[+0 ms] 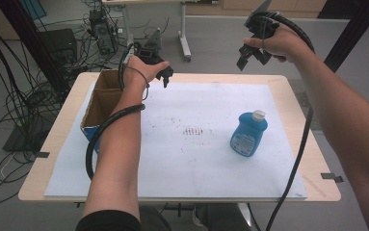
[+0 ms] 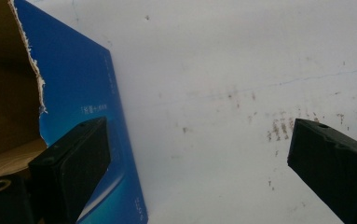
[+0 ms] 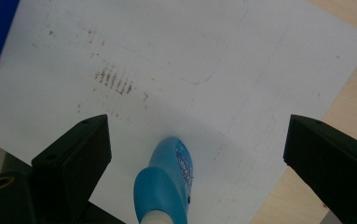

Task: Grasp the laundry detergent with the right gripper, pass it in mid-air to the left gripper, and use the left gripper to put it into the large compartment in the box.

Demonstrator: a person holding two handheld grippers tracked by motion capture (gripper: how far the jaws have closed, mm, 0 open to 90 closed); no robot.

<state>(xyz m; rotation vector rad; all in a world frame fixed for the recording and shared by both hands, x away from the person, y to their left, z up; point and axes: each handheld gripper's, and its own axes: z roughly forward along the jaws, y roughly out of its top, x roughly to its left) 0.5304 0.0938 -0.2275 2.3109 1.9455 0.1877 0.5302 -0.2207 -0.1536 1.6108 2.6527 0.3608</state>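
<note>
A blue bottle (image 1: 248, 134) with a white cap stands on the white sheet (image 1: 187, 159), right of the middle. An open cardboard box (image 1: 106, 98) with blue sides sits at the sheet's left edge. My left gripper (image 1: 164, 76) hovers just right of the box's far corner, jaws open and empty; the left gripper view looks down on the box's blue wall (image 2: 85, 93) and the stained sheet. My right gripper (image 1: 250, 54) is raised high beyond the table's far edge, open and empty. Its view looks down on the bottle (image 3: 167, 184) between the wide jaws, far below.
The wooden table (image 1: 312, 159) shows a bare strip right of the sheet. Dark smudges (image 1: 194, 131) mark the sheet's middle. Cables, a computer case (image 1: 102, 33) and a white desk leg (image 1: 184, 36) crowd the floor behind the table.
</note>
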